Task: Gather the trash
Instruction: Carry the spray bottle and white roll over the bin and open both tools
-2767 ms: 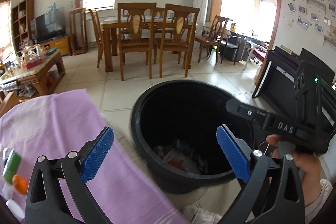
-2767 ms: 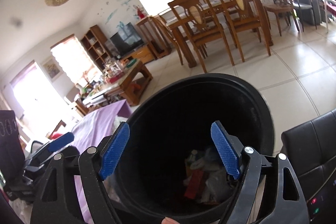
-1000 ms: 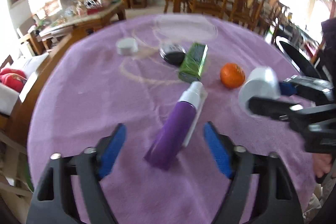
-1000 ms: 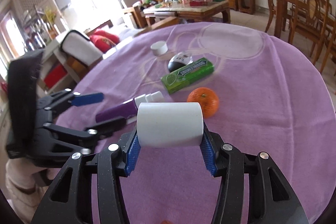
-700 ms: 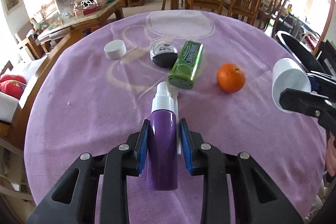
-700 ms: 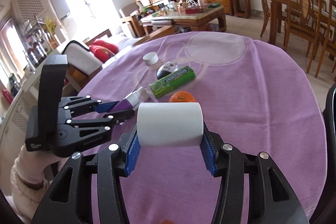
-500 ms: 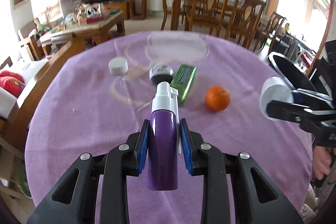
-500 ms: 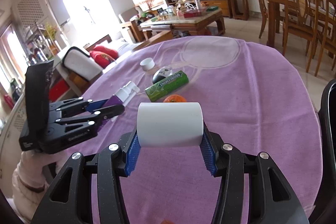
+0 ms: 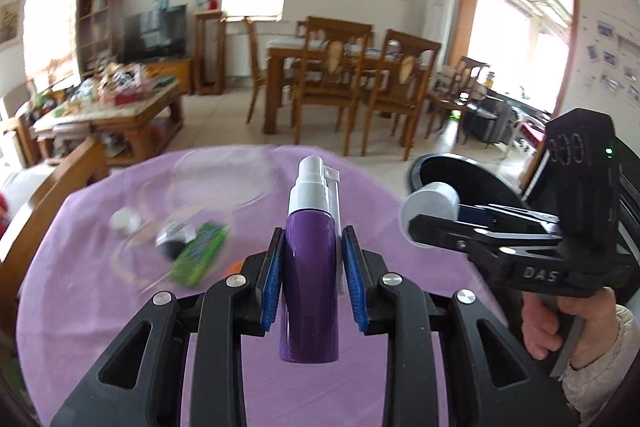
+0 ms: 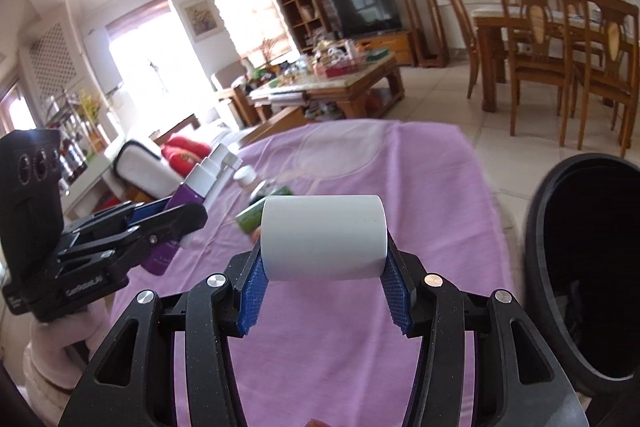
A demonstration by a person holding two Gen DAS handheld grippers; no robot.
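Note:
My left gripper (image 9: 312, 267) is shut on a purple spray bottle (image 9: 310, 267) with a white nozzle, held above the purple tablecloth (image 9: 100, 287). It also shows in the right wrist view (image 10: 188, 203). My right gripper (image 10: 324, 279) is shut on a white cylinder (image 10: 324, 237), seen from the left wrist too (image 9: 430, 205). The black trash bin (image 10: 580, 267) stands off the table's right edge; its rim shows behind the right gripper (image 9: 452, 173). A green packet (image 9: 198, 253), a dark round item (image 9: 172, 243) and a white cap (image 9: 125, 220) lie on the cloth.
An orange (image 9: 234, 267) is mostly hidden behind my left gripper. Beyond the table stand a dining table with wooden chairs (image 9: 340, 83), a cluttered coffee table (image 10: 332, 79) and a TV unit (image 10: 368, 9). Tiled floor lies between them.
Both grippers have lifted and swung right toward the bin, carrying the bottle and the cylinder. The table items have slid left and lower in view. The bin is now in the right wrist view.

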